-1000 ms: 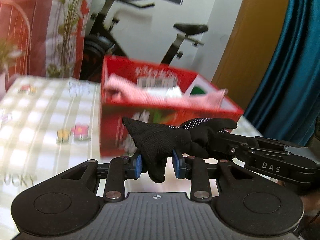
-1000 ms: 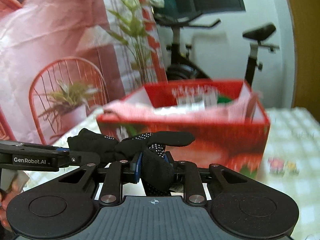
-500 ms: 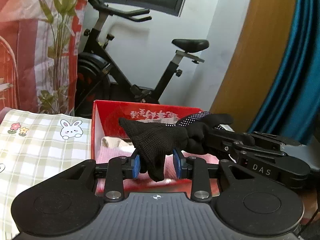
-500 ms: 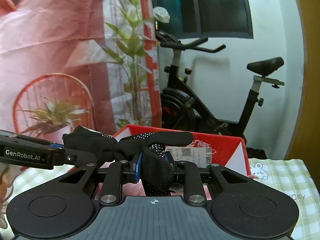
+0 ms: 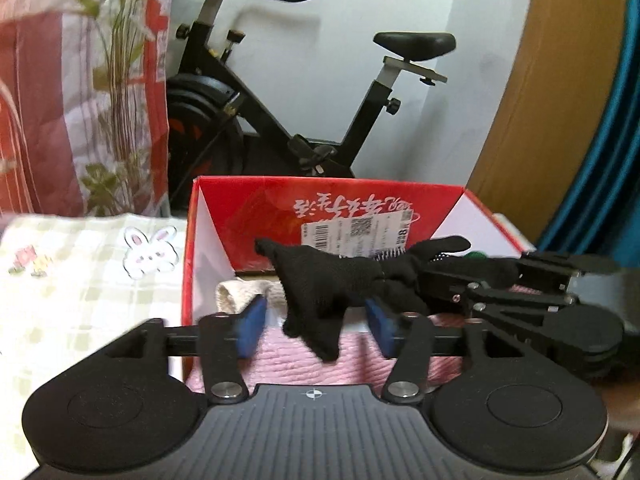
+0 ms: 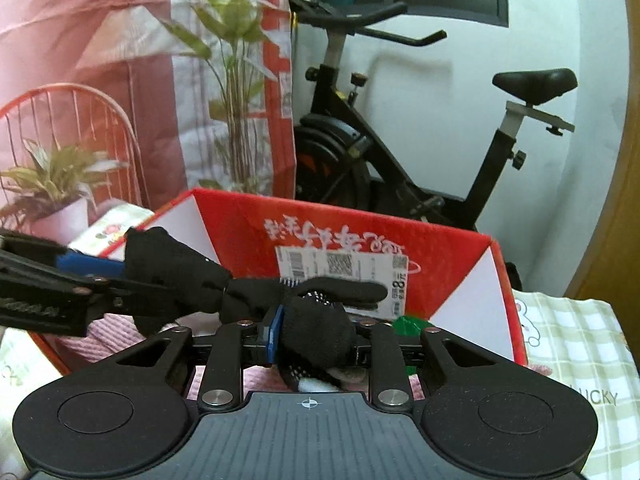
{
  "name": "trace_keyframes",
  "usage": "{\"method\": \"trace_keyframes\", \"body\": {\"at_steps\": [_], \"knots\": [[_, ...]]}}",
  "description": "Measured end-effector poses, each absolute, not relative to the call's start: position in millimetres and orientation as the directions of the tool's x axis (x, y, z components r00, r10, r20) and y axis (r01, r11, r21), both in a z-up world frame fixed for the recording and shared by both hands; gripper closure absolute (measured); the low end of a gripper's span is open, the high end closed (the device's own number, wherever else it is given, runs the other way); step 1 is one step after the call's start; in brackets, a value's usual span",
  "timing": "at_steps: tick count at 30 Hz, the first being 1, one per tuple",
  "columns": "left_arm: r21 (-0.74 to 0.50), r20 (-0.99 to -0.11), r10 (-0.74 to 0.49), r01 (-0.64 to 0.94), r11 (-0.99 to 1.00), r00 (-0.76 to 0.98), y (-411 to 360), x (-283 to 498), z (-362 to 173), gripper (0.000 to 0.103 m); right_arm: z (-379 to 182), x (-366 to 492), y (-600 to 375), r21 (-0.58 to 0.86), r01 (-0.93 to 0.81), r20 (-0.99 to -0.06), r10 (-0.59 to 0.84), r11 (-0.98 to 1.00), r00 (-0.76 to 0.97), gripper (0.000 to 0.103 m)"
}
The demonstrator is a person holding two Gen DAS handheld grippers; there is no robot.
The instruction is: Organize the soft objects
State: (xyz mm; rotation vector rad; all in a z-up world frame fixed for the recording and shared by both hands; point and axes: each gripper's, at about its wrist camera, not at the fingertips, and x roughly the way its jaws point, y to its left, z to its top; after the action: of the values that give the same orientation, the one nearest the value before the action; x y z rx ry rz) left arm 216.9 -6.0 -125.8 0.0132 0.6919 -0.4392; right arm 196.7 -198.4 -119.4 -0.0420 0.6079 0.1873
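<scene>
A black knit glove [image 5: 324, 284] hangs over the open red box [image 5: 208, 216]. My left gripper [image 5: 314, 326] is open, its blue pads [image 5: 250, 326] spread apart on either side of the glove's cuff end. My right gripper [image 6: 316, 336] is shut on the glove's [image 6: 312, 336] finger end and holds it above the box [image 6: 460, 256]. The right gripper's body shows at the right in the left wrist view [image 5: 540, 308]. The left gripper shows at the left in the right wrist view [image 6: 80, 276].
Inside the box lie a pink knit cloth [image 5: 304, 364], a cream cloth [image 5: 240, 292] and something green [image 6: 410, 326]. The box stands on a checked tablecloth [image 5: 80, 280]. An exercise bike [image 5: 304, 92] and potted plants [image 6: 52, 184] stand behind.
Both grippers carried the glove over the red box. The left gripper's jaws then spread apart and let go of the cuff end. The right gripper stays shut on the glove.
</scene>
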Motion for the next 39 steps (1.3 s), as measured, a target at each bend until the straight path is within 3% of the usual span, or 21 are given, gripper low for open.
{"method": "trace_keyframes", "body": {"at_steps": [5, 6, 9, 15, 23, 31, 39], "knots": [[-0.098, -0.601, -0.370, 0.395, 0.914, 0.708, -1, 212, -118, 0.010, -120, 193, -201, 0.010, -0.162, -0.572, 0.139, 0.987, 0.808, 0.068], [-0.092, -0.597, -0.364, 0.390, 0.916, 0.715, -1, 210, -115, 0.004, -118, 190, -201, 0.005, -0.161, -0.570, 0.135, 0.987, 0.811, 0.059], [-0.067, -0.588, -0.334, 0.368, 0.927, 0.736, 1, 202, -106, 0.000, -109, 181, -202, -0.014, -0.143, -0.547, 0.112, 0.990, 0.830, 0.029], [-0.012, -0.564, -0.273, 0.323, 0.946, 0.779, 7, 181, -84, 0.000, -84, 160, -207, -0.020, -0.126, -0.511, 0.098, 0.992, 0.854, 0.001], [0.089, -0.520, -0.144, 0.221, 0.971, 0.842, 7, 148, -47, 0.000, -46, 125, -207, -0.016, -0.090, -0.461, 0.072, 0.996, 0.884, 0.000], [0.049, -0.456, -0.201, 0.250, 0.967, 0.867, 22, 99, -3, 0.000, -7, 79, -209, 0.037, -0.065, -0.414, 0.074, 0.997, 0.907, 0.000], [0.078, -0.407, -0.166, 0.215, 0.974, 0.898, 31, 46, 26, 0.000, 31, 28, -204, 0.075, -0.033, -0.391, 0.060, 0.997, 0.919, 0.000]]}}
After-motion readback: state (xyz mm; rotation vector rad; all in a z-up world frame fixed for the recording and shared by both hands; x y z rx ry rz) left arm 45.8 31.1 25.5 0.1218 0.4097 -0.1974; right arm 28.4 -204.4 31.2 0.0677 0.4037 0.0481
